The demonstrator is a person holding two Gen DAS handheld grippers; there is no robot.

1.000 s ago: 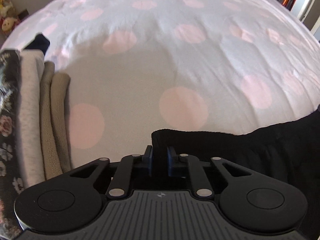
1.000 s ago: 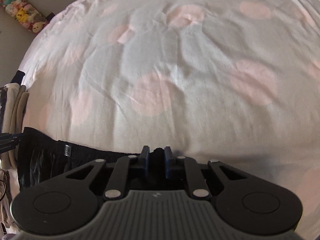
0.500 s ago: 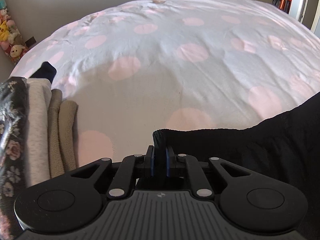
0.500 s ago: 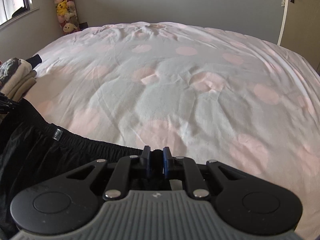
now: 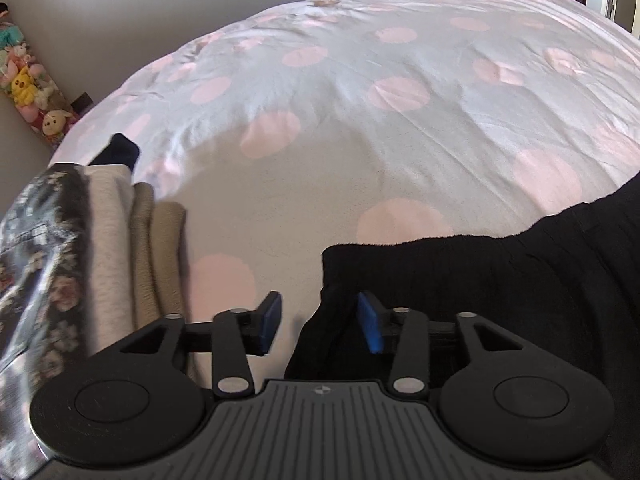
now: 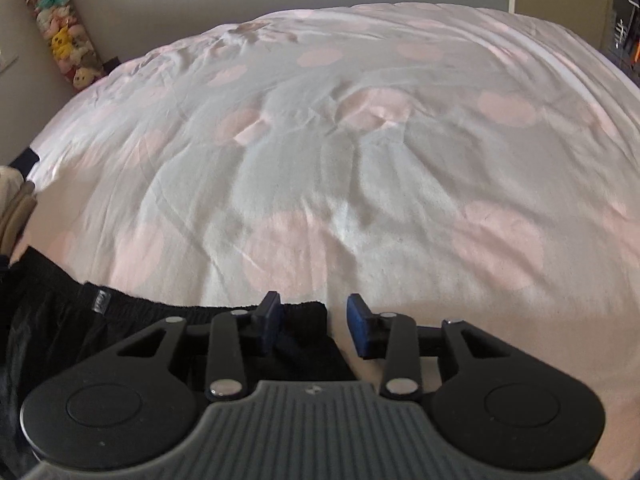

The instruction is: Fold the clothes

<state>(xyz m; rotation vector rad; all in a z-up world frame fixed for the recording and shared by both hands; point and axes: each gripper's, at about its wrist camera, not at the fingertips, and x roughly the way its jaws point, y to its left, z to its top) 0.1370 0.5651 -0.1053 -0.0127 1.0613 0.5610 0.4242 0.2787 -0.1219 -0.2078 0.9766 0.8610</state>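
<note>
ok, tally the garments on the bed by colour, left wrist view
Black: 1, the black garment between the open tongs
Dark floral: 1
Light grey: 1
Tan: 2 folds, maybe one piece
Navy: 1
Total: 6

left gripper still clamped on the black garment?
No: the left gripper has its jaws spread apart, with the corner of the black fabric garment lying loose between them.

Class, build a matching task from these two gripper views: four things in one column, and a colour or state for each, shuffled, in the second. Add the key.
Things
1. left gripper
2. black garment
3. bed cover
4. folded pile

Colour or state
A. white with pink dots
B. jaws open
C. stacked at the left edge
D. lying flat on the bed, dark

Pairs: 1-B, 2-D, 3-A, 4-C
</note>
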